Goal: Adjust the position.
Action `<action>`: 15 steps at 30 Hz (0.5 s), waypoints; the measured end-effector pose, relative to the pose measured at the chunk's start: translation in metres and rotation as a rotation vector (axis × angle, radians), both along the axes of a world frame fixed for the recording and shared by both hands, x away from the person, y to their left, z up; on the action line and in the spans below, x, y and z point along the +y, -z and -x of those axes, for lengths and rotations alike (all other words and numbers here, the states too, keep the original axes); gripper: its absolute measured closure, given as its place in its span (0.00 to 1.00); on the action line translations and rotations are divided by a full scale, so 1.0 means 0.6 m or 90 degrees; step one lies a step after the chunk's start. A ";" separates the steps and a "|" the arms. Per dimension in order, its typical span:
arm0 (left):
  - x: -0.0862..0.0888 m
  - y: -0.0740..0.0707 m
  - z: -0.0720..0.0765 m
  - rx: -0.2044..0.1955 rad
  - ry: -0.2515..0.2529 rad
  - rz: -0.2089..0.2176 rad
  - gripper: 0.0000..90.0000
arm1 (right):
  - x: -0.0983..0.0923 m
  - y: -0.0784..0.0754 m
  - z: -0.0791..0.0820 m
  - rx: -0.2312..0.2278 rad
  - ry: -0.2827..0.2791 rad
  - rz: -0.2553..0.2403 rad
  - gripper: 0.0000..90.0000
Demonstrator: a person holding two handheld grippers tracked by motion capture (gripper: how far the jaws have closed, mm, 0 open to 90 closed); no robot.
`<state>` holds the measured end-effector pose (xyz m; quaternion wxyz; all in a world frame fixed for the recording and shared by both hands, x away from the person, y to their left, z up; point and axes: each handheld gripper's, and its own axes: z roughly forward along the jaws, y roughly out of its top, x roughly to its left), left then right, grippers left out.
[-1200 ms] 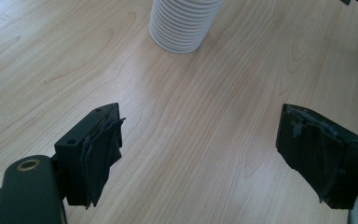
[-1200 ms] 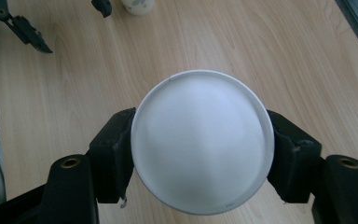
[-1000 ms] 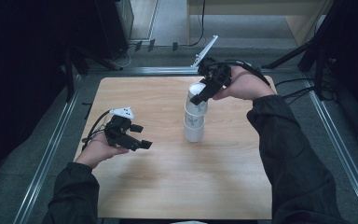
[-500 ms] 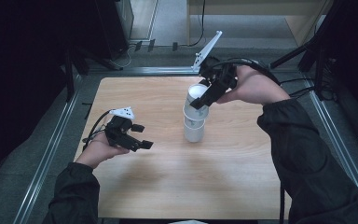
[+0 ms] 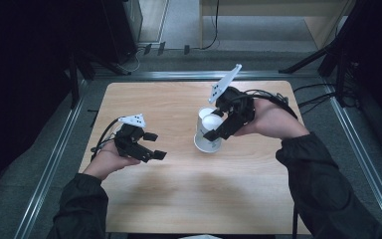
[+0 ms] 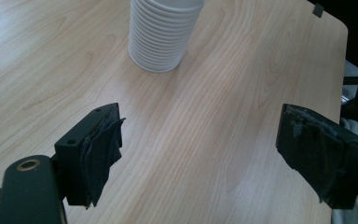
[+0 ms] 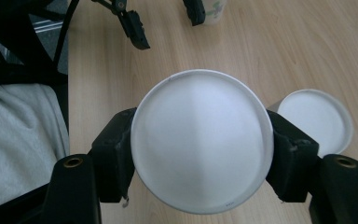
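Note:
A stack of upturned white paper cups (image 5: 206,144) (image 6: 161,37) stands at the middle of the wooden table (image 5: 179,199). My right gripper (image 5: 214,122) (image 7: 203,151) is shut on one white cup (image 5: 211,122) (image 7: 200,144), pads on its sides and its flat bottom facing the camera. Its jaws have just been closing on this cup. The stack's top (image 7: 314,119) lies just beside and below the held cup. My left gripper (image 5: 155,145) (image 6: 205,149) hovers open over bare wood to the left of the stack, with nothing between its jaws.
Metal rails (image 5: 54,164) run along the table's left and right sides, with cables (image 5: 313,94) trailing at the right. A cup with green print (image 7: 212,11) shows near the left gripper's jaws in the right gripper view.
My right gripper has come down and toward the person from above the stack, carrying the cup with it. The left gripper has stayed where it was.

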<state>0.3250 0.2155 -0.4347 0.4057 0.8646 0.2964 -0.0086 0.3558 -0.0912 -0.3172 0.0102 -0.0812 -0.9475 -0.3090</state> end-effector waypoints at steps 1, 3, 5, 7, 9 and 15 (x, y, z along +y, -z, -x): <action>-0.001 0.000 0.001 -0.001 0.002 0.002 0.16 | -0.001 0.007 0.002 -0.002 -0.002 -0.004 0.39; -0.003 0.000 0.002 -0.004 0.006 0.005 0.16 | -0.005 0.023 0.004 0.005 0.002 -0.015 0.39; -0.005 -0.001 0.002 -0.008 0.008 0.009 0.16 | -0.008 0.041 0.005 0.010 0.003 -0.023 0.39; -0.006 -0.001 0.002 -0.010 0.011 0.016 0.16 | -0.013 0.067 0.007 0.017 0.002 -0.041 0.39; -0.009 -0.001 0.002 -0.010 0.014 0.021 0.16 | -0.015 0.075 0.008 0.021 0.002 -0.049 0.39; -0.020 0.004 0.005 -0.007 0.028 0.021 0.16 | -0.023 0.118 0.013 0.031 0.006 -0.084 0.39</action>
